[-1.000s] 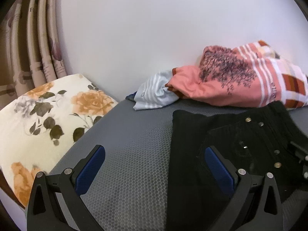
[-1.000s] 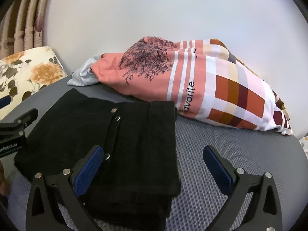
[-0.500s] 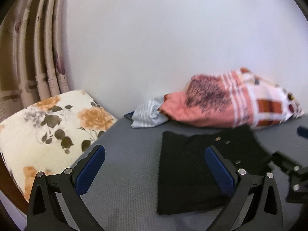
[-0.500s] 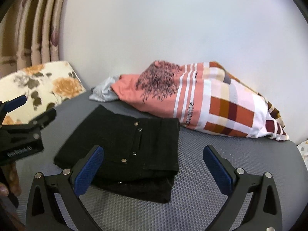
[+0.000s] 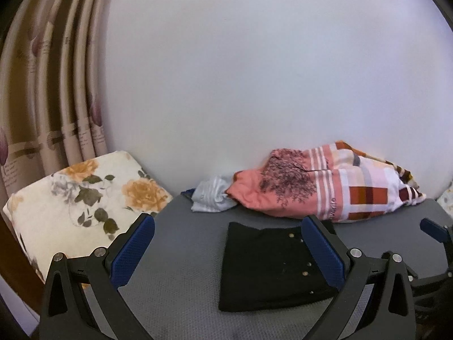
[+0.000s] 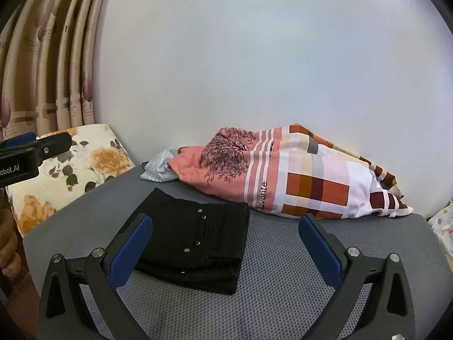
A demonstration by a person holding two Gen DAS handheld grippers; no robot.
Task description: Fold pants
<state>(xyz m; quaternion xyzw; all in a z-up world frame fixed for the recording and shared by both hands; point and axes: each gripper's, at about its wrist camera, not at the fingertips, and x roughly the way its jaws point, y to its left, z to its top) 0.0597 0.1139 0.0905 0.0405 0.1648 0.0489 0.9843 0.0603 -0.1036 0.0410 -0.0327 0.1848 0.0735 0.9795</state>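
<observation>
white wall [image 5: 254, 70] | beige curtain [image 5: 56, 90] | grey mat [image 6: 283, 297]

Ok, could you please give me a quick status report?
Both claws, left and right, open, holding nothing. Black pants folded on grey mat. Nothing in the way.

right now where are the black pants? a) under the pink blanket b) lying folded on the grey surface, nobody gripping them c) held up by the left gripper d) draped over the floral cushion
b: the black pants lie folded flat on the grey surface, with the left gripper and right gripper both open and holding nothing.
</observation>
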